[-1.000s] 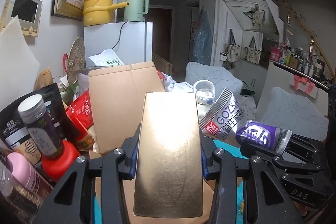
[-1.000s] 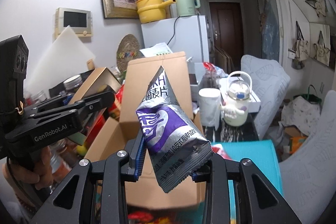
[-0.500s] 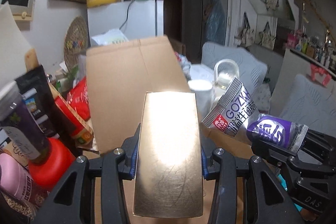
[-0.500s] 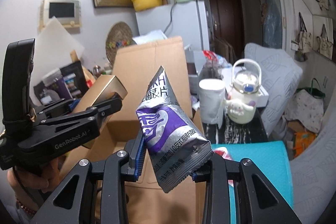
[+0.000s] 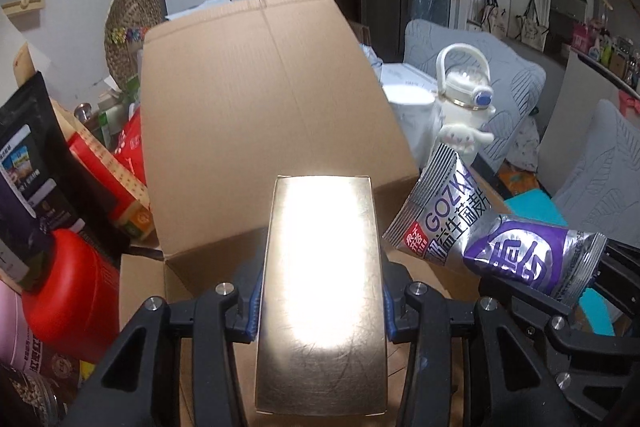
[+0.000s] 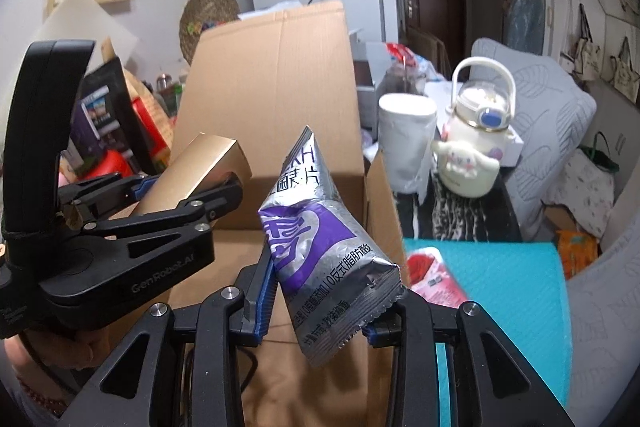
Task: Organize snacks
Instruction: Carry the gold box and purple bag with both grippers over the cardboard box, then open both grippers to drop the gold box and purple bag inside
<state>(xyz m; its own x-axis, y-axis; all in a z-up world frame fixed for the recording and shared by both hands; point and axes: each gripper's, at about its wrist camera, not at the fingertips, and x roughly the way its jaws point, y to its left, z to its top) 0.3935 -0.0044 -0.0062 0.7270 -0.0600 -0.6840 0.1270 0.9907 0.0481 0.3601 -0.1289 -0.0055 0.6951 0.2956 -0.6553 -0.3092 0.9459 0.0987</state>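
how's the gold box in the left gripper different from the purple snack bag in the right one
The gold box is rigid, flat-sided and plain shiny gold; the snack bag is soft, crinkled foil, silver and purple with print. The box looks larger than the bag. Both are clamped in a gripper, held near the open cardboard carton.

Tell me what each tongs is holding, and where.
Left tongs: gold box, clamped across its long sides. Right tongs: silver-purple snack packet, pinched near its lower sealed end.

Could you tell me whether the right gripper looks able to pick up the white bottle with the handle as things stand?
Probably not. The right gripper is already shut on the purple snack pouch, so its jaws are occupied. The white bottle stands apart, beyond the cardboard box; the pouch must go first.
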